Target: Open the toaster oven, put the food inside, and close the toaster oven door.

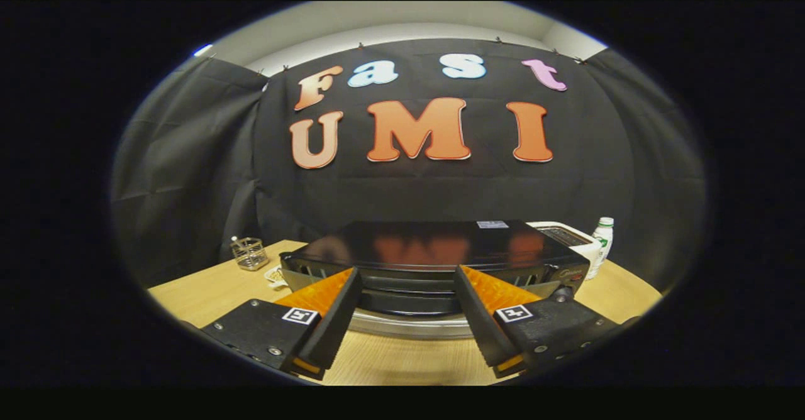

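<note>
The black toaster oven (434, 244) stands on the wooden table (207, 294), just ahead of my fingers, and I look down on its glossy top. My gripper (407, 271) is open, its two fingertips (351, 276) flanking the oven's upper front without touching it. Between them I see a dark bar (409, 300) and under it a silver curved strip (409, 327) of the oven's front; I cannot tell how the door stands. A small dish with food (275, 275) lies left of the oven, partly hidden by its corner. Nothing is between the fingers.
A small wire basket (249, 253) stands at the table's back left. Behind the oven on the right are a white appliance (566, 234) and a white bottle with a green cap (602, 239). A knob (561, 294) sticks out at the oven's right front.
</note>
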Available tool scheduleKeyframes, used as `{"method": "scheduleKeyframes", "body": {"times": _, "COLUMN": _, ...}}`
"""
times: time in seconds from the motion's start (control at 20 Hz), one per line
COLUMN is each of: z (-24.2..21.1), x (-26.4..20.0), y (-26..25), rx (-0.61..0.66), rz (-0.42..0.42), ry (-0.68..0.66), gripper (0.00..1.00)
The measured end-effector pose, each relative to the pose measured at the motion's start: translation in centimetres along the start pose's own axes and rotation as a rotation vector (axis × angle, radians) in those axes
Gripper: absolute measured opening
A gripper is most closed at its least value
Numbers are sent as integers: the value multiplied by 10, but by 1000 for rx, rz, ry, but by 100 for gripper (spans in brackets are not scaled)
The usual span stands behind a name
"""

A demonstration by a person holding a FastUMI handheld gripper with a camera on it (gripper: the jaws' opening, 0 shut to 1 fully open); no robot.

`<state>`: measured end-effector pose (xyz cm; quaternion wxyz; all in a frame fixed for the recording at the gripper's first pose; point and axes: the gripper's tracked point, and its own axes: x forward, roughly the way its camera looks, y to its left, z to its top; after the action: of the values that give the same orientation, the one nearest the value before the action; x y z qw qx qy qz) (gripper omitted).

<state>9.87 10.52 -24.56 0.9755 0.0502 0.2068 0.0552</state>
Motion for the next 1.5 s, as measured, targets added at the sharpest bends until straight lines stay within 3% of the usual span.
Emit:
{"method": "scheduleKeyframes", "body": {"times": 0.2, "z": -32, "x": -45, "y": 12, "rx": -12, "rz": 69, "ry": 97, "gripper": 87}}
{"method": "scheduleKeyframes", "body": {"times": 0.45, "z": -102, "x": -77, "y": 25, "rx": 84, "rz": 174, "ry": 312, "gripper": 87}}
{"method": "scheduleKeyframes", "body": {"times": 0.7, "z": -157, "x": -77, "y": 13, "rx": 141, "rz": 157, "ry": 472, "gripper": 85}}
{"method": "scheduleKeyframes", "body": {"times": 1.0, "z": -151, "x": -82, "y": 6, "rx": 201, "rz": 169, "ry": 475, "gripper": 79}}
{"method": "scheduleKeyframes", "body": {"times": 1.5, "z": -163, "x": -188, "y": 32, "rx": 271, "rz": 132, "ry": 558, "gripper": 89}}
